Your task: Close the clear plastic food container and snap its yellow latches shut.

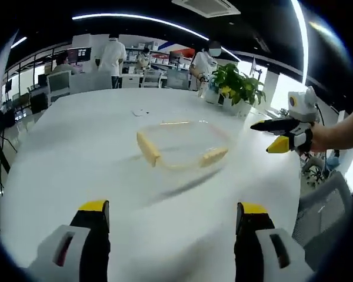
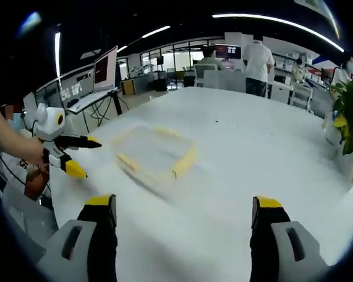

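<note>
The clear plastic food container (image 1: 182,143) lies on the white table (image 1: 76,153), blurred, with yellow latches (image 1: 148,148) along its sides. I cannot tell whether the latches are snapped down. My left gripper (image 1: 173,208) hovers open in front of it, nothing between its jaws. To the container's right, a hand holds my right gripper (image 1: 262,137) above the table edge, its jaws apart. In the right gripper view the container (image 2: 156,153) sits ahead of my open right gripper (image 2: 183,202), and the left gripper (image 2: 92,158) stands open at the far left, apart from the container.
A potted plant (image 1: 238,85) stands at the table's far edge, also seen as the plant (image 2: 350,126) at the right. Desks, a monitor (image 2: 106,67), chairs and several people are beyond the table. A grey chair (image 1: 323,205) stands by the table's right edge.
</note>
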A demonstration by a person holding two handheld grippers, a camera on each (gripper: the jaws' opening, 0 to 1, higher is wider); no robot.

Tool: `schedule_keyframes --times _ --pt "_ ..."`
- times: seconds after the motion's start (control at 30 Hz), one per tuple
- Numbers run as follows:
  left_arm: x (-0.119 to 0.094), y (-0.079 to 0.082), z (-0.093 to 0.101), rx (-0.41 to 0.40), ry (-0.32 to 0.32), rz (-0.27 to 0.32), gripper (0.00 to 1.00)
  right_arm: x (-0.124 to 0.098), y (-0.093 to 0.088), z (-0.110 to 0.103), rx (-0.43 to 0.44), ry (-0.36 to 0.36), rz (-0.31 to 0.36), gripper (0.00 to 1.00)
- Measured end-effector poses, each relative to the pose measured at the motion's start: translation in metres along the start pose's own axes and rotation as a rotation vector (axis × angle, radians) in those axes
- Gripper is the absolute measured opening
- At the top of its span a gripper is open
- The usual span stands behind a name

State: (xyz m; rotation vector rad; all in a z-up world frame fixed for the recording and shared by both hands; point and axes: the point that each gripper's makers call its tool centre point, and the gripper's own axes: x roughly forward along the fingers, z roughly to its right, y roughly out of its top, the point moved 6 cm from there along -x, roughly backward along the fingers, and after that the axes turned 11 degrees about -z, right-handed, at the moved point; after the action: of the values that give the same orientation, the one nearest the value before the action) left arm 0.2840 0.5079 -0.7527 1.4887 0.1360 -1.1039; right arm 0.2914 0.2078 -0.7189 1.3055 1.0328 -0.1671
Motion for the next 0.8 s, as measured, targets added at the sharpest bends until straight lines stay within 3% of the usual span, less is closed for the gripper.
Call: schedule_keyframes --times 0.2,0.33,0.47,0.8 --pt "-0.017 -0.004 -0.002 -0.048 0.011 0.008 0.86 -0.019 -0.007 0.004 0.089 -0.020 0.025 0.93" --pt "-0.030 -0.004 0.000 -0.065 0.009 0.024 0.86 -0.030 -0.013 0.004 0.124 -0.029 0.007 0.93" --pt "-0.041 -0.010 0.006 -0.082 0.006 0.025 0.86 -0.042 -0.018 0.002 0.149 -0.033 -0.001 0.93" --pt "-0.069 -0.031 0.010 -0.211 0.024 0.040 0.83 -0.072 -0.033 -0.004 0.239 -0.050 0.034 0.91"
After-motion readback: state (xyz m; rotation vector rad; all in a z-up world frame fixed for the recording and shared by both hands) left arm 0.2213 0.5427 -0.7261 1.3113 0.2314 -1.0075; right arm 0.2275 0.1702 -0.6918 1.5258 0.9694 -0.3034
